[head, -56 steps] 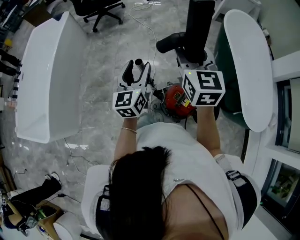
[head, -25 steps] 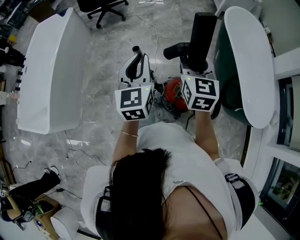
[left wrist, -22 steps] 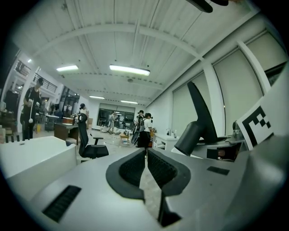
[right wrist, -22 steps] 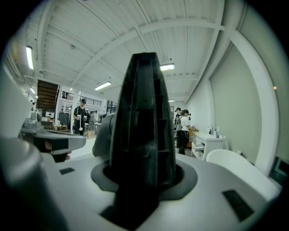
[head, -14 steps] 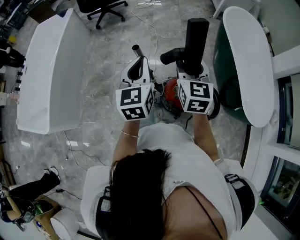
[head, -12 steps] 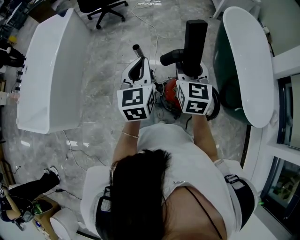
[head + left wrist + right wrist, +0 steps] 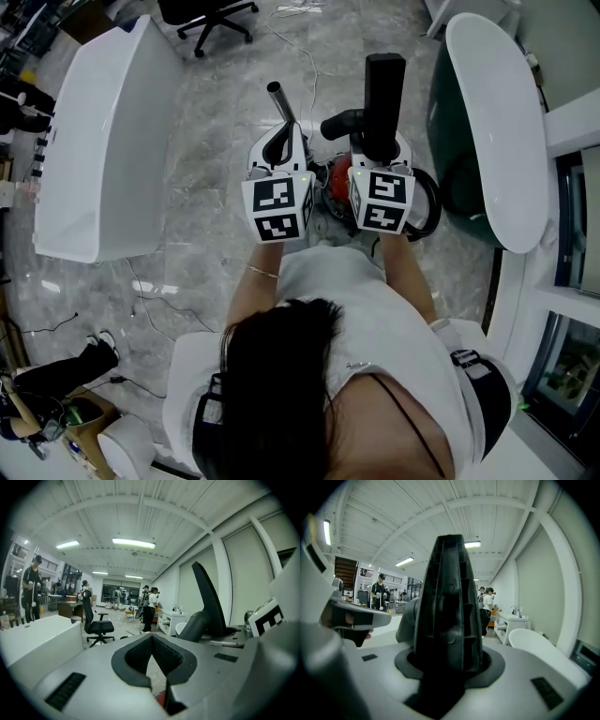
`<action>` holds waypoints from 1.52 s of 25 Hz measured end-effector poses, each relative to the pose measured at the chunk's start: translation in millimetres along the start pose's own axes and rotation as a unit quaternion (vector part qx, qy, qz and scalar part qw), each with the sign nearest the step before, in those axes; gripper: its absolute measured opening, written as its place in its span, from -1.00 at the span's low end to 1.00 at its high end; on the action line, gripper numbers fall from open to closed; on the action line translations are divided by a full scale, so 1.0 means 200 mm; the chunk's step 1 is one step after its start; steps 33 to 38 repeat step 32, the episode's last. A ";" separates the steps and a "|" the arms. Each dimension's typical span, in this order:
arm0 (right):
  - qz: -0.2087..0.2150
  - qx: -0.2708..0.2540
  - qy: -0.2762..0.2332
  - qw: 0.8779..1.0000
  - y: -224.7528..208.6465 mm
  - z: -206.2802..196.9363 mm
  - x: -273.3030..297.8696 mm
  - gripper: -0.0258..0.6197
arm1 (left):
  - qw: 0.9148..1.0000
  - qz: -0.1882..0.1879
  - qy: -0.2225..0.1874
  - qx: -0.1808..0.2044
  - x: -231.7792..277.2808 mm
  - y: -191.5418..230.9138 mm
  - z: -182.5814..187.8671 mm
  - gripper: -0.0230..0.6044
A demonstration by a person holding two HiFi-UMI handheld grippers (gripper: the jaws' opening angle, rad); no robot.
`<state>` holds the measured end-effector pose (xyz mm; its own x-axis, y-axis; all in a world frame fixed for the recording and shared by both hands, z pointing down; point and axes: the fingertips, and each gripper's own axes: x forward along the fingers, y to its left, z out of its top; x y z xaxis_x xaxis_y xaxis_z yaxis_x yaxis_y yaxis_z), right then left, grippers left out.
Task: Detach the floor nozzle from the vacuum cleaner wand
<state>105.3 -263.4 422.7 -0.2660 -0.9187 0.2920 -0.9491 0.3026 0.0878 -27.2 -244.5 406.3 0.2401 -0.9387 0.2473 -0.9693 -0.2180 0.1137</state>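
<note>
The floor nozzle [image 7: 384, 80] is gripped by the right tongs [image 7: 449, 660] and held off the floor [image 7: 206, 141], apart from the wand [image 7: 277, 99]. The left tongs [image 7: 151, 641] are clenched on nothing, close to the wand's silver tube.

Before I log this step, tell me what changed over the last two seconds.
Both grippers drew in toward the person and closer together. The right gripper carried the black floor nozzle along. The left gripper has just been closing its jaws, with nothing between them. Unchanged: the right's grip on the nozzle, and the long white table.
</note>
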 end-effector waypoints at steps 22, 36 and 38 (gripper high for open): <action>0.007 -0.005 0.014 1.000 0.10 -0.08 -0.05 -0.33 | 1.000 0.003 0.016 -0.011 -0.07 -0.05 -0.11 -0.92; 0.017 -0.009 0.014 1.000 0.16 -0.07 -0.06 -0.33 | 1.000 0.008 0.019 -0.014 -0.11 -0.03 -0.13 -0.92; 0.017 -0.009 0.014 1.000 0.16 -0.07 -0.06 -0.33 | 1.000 0.008 0.019 -0.014 -0.11 -0.03 -0.13 -0.92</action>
